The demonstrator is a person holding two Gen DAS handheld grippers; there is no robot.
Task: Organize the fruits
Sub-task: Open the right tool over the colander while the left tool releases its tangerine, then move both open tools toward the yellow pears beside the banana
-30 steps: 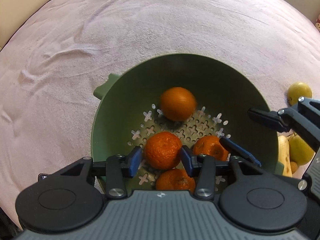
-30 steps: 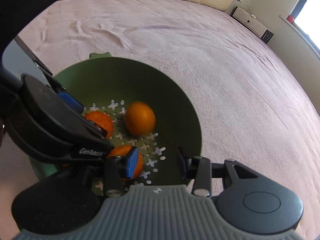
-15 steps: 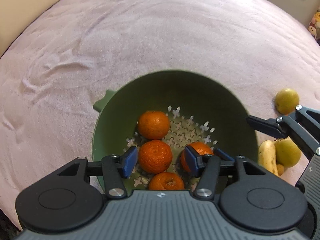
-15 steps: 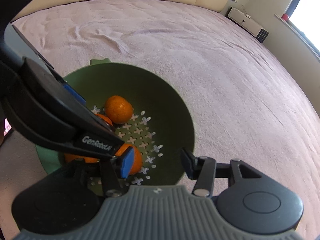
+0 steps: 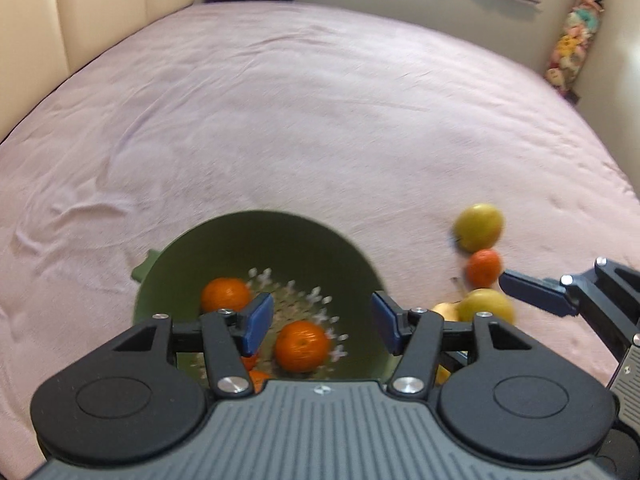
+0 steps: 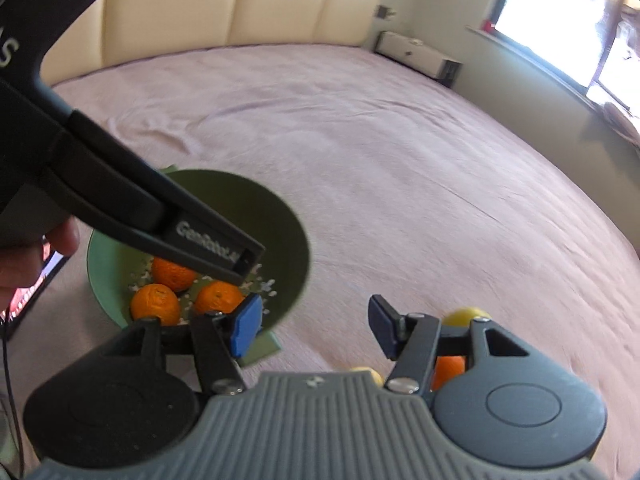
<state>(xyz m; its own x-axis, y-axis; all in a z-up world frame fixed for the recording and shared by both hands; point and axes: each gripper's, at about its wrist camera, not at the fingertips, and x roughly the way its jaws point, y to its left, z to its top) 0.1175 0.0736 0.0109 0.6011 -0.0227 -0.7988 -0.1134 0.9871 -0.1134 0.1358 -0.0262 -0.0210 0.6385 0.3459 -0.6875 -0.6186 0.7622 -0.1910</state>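
Observation:
A green colander bowl (image 5: 256,240) sits on the pink bed and holds several oranges, one in the middle (image 5: 302,346). My left gripper (image 5: 322,322) is open and empty, raised above the bowl's near side. The bowl also shows in the right wrist view (image 6: 288,240) with oranges (image 6: 218,296) inside. My right gripper (image 6: 314,330) is open and empty, to the right of the bowl. Right of the bowl lie a yellow-green fruit (image 5: 478,227), an orange (image 5: 483,267), another yellow-green fruit (image 5: 486,306) and a partly hidden banana (image 5: 446,312).
The pink bedspread (image 5: 320,120) spreads wide beyond the bowl. A cream headboard (image 6: 240,8) stands at the far edge. A white cabinet (image 6: 420,56) and a window are at the right. Stuffed toys (image 5: 576,28) stand by the wall.
Both grippers have lifted and pulled back from the bowl, so the bowl looks smaller. The left gripper's jaws have opened wider. The oranges have shifted in the bowl.

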